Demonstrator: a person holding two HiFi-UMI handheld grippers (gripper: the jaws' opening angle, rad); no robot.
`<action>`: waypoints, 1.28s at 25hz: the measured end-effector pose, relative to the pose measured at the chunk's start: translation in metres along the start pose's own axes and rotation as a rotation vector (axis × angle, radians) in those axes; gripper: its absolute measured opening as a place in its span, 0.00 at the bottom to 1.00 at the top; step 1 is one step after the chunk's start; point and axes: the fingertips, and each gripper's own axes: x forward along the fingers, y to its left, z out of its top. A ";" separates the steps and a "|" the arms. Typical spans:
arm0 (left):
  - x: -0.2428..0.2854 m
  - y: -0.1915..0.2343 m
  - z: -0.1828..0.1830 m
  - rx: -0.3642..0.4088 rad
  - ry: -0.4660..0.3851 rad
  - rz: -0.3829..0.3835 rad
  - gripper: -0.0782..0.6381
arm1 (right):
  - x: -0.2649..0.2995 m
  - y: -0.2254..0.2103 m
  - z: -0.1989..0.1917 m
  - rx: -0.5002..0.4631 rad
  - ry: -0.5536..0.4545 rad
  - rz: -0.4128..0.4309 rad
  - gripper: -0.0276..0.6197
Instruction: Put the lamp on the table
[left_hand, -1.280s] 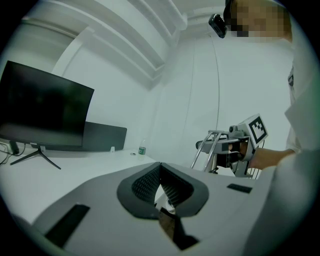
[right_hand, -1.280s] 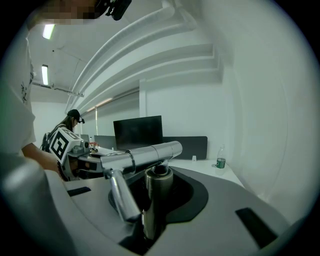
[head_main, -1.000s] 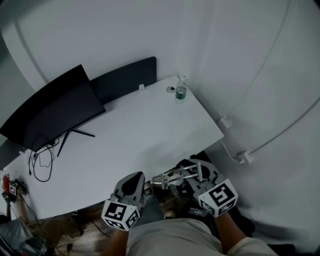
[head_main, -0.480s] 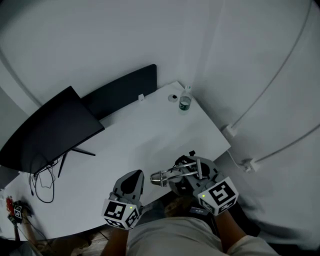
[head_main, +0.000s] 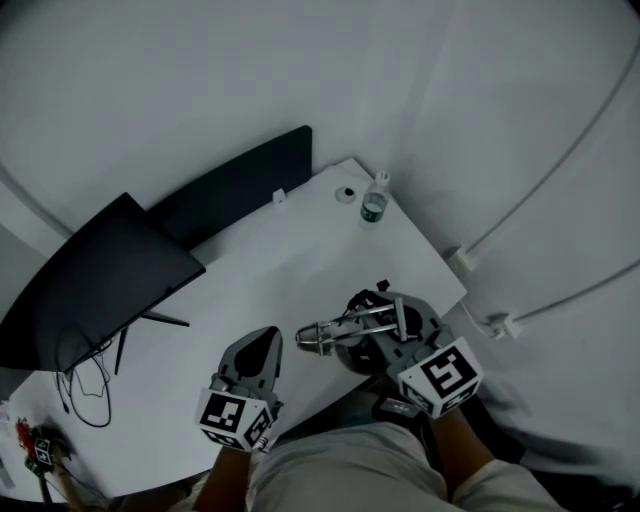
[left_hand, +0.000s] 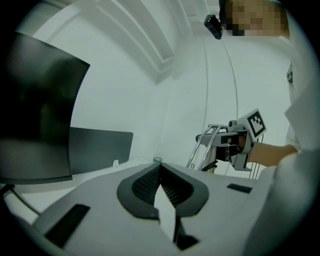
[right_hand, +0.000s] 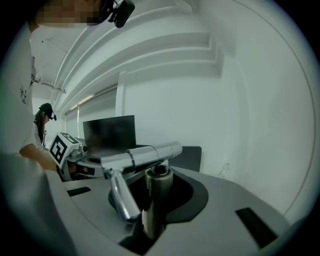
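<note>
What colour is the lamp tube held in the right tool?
Silver: the shiny metal lamp tube shows best in the right gripper view.

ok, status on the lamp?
Left gripper shut, empty. Right gripper shut on lamp, held at near edge of table, not set down. Monitor left, bottle far corner: neither in the way.

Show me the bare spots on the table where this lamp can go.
The widest bare patch of the table lies mid-top, between the monitor, the bottle at the far corner and the near edge by the lamp. Crowded: cables below the monitor at the left end.
</note>
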 end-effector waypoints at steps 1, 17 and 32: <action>0.006 0.007 0.002 -0.013 0.004 0.006 0.11 | 0.010 -0.005 0.004 -0.002 0.005 0.008 0.14; 0.018 0.020 0.002 -0.024 -0.011 0.069 0.11 | 0.032 -0.017 0.014 -0.012 -0.005 0.065 0.14; 0.042 0.051 -0.007 -0.015 0.010 0.115 0.11 | 0.081 -0.042 0.013 -0.013 -0.015 0.085 0.14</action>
